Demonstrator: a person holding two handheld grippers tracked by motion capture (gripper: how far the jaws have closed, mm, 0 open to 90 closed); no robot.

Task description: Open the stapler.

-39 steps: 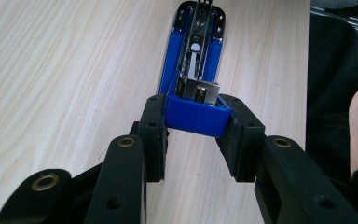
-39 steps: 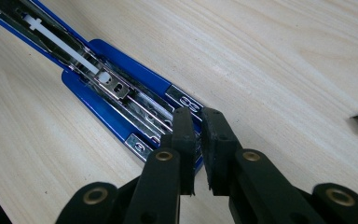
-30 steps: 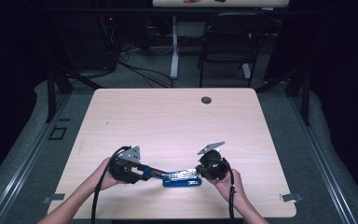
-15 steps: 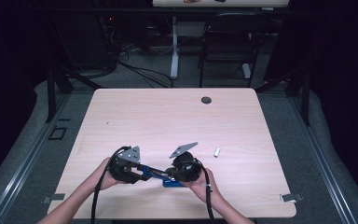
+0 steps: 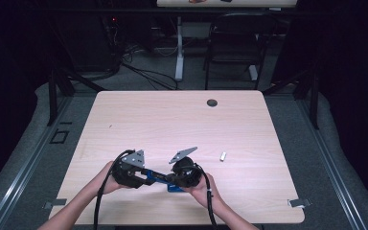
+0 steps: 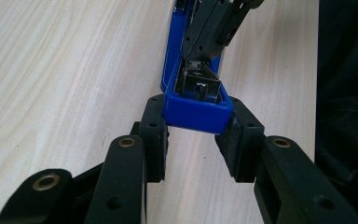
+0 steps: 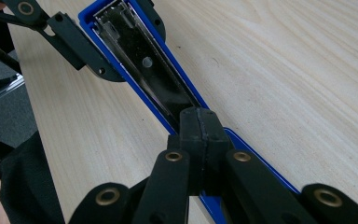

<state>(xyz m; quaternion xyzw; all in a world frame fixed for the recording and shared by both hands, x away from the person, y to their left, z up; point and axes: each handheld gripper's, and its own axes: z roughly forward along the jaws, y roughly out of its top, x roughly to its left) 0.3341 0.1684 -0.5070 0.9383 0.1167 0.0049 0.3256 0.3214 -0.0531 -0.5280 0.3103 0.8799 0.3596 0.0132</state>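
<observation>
With my left claw (image 6: 193, 135) pinching the near end of the blue stapler (image 6: 196, 109) at frame centre and my right claw (image 7: 199, 128) pressed together on its open metal channel (image 7: 151, 77), the stapler is braced open low on the table (image 5: 172, 124), reloading apparently unfinished.

Surface (image 5: 172, 124): pale wood-grain top, rectangular with rounded corners.
Round dark cap (image 5: 212, 102): sits in the surface near its far edge, right of the middle.
Small white piece (image 5: 223, 155): lies on the surface toward the right side, well apart from the dark cap.
Floor (image 5: 326, 158): grey, with a metal rail along each side of the surface.
Chair (image 5: 232, 45): dark, beyond the far edge, in dim light.
White post (image 5: 178, 48): upright beyond the far edge, left of the chair, cables trailing beside its foot.
</observation>
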